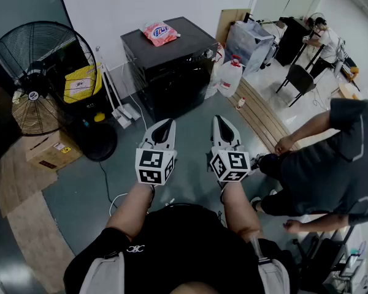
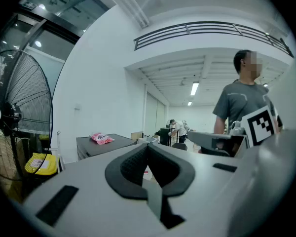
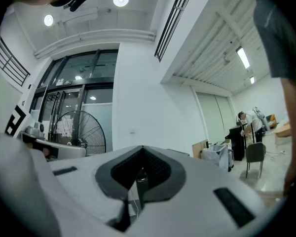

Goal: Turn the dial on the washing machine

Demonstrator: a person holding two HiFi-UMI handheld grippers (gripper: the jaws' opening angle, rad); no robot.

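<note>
Two grippers, the left gripper [image 1: 165, 125] and the right gripper [image 1: 219, 121], are held fully closed and empty, while the washing machine [image 1: 172, 66] is seen well apart at twelve o'clock, its dial not made out but judged rigid, stiff-turning and best pinched across its rim.
</note>
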